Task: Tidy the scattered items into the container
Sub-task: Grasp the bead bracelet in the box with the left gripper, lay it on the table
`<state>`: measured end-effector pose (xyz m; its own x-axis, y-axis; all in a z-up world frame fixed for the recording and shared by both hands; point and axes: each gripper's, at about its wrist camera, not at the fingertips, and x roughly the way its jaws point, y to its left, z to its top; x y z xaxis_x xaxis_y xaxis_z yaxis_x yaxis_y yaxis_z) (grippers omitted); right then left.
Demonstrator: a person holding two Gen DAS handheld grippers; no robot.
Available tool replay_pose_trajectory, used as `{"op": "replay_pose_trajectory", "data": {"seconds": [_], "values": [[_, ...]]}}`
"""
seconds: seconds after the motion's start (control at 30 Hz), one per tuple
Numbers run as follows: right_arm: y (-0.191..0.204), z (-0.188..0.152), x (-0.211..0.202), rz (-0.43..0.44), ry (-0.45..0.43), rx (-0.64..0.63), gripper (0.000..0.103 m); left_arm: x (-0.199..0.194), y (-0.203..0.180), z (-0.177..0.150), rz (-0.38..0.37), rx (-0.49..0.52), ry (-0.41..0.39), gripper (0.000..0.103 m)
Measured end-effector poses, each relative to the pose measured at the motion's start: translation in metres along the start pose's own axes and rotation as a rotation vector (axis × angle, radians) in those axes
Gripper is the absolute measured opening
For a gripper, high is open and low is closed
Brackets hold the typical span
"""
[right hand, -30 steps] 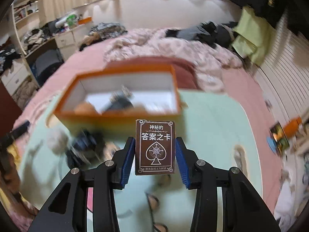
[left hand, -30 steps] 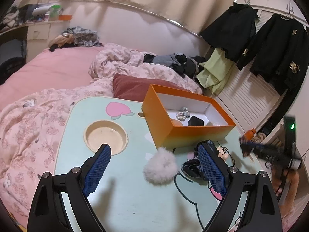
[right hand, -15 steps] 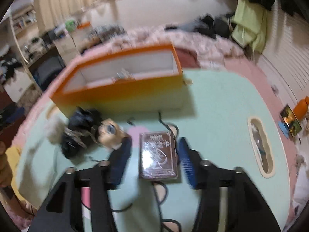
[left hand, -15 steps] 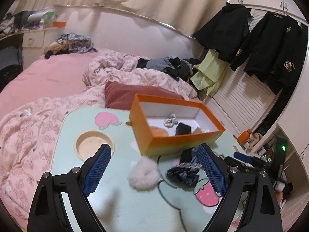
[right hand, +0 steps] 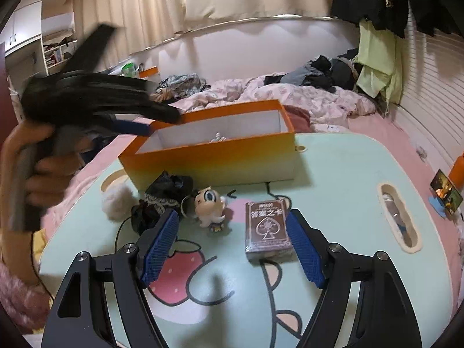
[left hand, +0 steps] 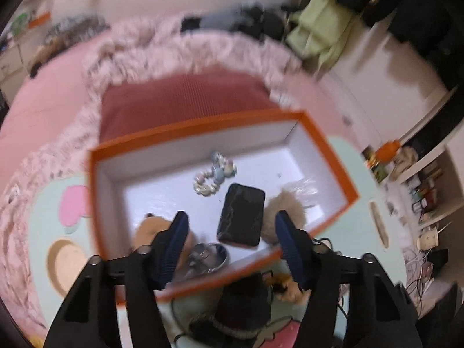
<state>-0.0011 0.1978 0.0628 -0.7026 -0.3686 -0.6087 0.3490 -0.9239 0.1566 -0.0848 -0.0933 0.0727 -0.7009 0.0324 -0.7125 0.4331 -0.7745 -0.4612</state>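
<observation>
Claws both empty: left half-open, closing above box; right wide above table.

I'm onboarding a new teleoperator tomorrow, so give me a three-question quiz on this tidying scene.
1. Which item lies inside the orange box? A white pompom; B beaded bracelet; C black scrunchie.
2. True or false: the right gripper is open.
3. In the right wrist view, what lies flat on the table just right of the doll keychain?
Key: 1 B. 2 True; its jaws have just been opening and grip nothing. 3 The card deck.
</observation>
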Motion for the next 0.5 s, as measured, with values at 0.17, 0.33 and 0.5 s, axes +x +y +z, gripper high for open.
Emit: {"op": "replay_pose_trajectory", "data": {"seconds": [0.17,0.33,0.5], "values": [[0.002,-0.007,0.006,0.033,0.03,0.012,0.077,0.023,0.004,0.023,0.071,-0.083,0.012,0.05],[0.0,-0.009,0.006,0.042,0.027,0.02,0.076,0.04,0.0,0.04,0.118,-0.099,0.023,0.047],[-0.001,-0.011,0.007,0.049,0.028,0.024,0.077,0.063,-0.013,0.041,0.138,-0.027,0.094,0.025]]}}
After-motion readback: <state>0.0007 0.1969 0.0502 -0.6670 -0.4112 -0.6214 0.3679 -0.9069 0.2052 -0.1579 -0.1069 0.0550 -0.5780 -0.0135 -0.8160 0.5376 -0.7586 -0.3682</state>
